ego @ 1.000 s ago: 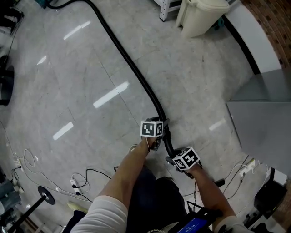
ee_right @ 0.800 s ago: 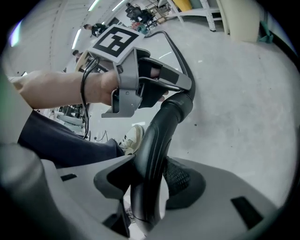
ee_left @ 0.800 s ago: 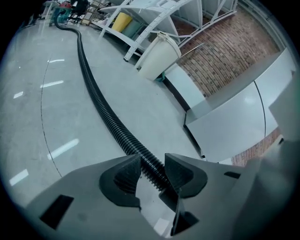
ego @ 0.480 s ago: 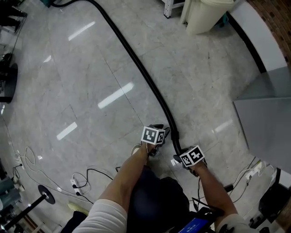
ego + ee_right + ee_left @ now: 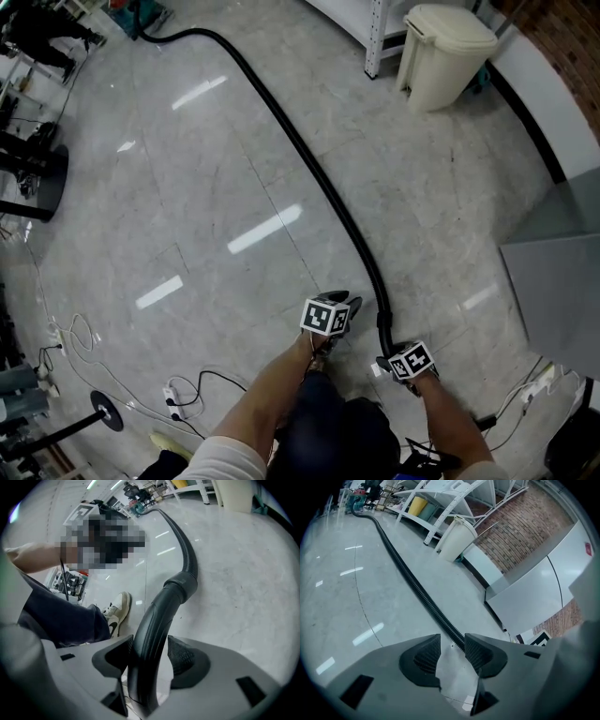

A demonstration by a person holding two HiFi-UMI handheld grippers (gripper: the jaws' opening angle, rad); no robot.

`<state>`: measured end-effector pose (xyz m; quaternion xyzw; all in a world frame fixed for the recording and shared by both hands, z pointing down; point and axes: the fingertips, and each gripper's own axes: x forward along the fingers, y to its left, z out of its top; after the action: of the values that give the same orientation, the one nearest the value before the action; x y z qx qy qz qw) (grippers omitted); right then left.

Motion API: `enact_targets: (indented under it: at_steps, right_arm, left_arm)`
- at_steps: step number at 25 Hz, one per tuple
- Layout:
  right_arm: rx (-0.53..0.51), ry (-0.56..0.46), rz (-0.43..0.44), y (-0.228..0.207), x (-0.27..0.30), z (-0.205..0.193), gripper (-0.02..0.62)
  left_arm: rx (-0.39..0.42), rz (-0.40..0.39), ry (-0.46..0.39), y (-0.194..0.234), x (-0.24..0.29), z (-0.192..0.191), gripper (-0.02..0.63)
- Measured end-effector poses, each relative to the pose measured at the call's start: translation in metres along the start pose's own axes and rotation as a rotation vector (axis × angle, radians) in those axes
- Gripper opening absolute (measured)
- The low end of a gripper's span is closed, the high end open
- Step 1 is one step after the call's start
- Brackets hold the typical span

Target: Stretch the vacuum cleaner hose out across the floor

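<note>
**Right claw lets go of the hose end; the line lies nearly straight**

Nearest the person, the right gripper (image 5: 150, 651) is low over the floor with the rigid black handle (image 5: 159, 616) of the hose between its jaws. Those jaws have just been opening. The handle leans on the left pad, and a strip of floor shows between it and the right pad, so the hold looks released rather than firm. A white shoe (image 5: 117, 611) stands just to the left of it.

A little farther and to the left, the left gripper (image 5: 452, 644) has just been narrowing its jaws. They are still apart, with only bare floor between them. It sits beside the hose, not on it.

From the handle the hose (image 5: 309, 169) runs far and to the left in one long, gentle arc, up to a teal machine (image 5: 141, 17) at the far edge. A cream bin (image 5: 445, 56) stands far right, well apart from the hose.

A second ago both grippers were close together on the hose end, the left one right against it. Since then the person has backed away, more floor and more hose have come into view, and the bend near the hands has eased. My judgement is that the stretch is all but done and the end is being laid down.
</note>
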<state>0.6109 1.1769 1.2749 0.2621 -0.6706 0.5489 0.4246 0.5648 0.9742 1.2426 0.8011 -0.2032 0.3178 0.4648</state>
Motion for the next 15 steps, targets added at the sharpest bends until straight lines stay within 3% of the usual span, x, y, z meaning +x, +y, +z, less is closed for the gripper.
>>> enact_targets:
  at_steps: [7, 11, 15]
  right_arm:
    - [-0.067, -0.011, -0.065, -0.005, -0.027, 0.017, 0.244]
    - [-0.109, -0.071, -0.129, 0.016, -0.083, 0.042, 0.244]
    - [-0.162, -0.191, -0.18, 0.06, -0.157, 0.094, 0.244]
  left_arm:
    - [-0.025, 0.053, -0.058, 0.007, -0.048, 0.016, 0.16]
    - [-0.037, 0.09, -0.127, -0.01, -0.1, 0.035, 0.16]
    - [-0.028, 0.111, -0.222, -0.046, -0.166, 0.072, 0.16]
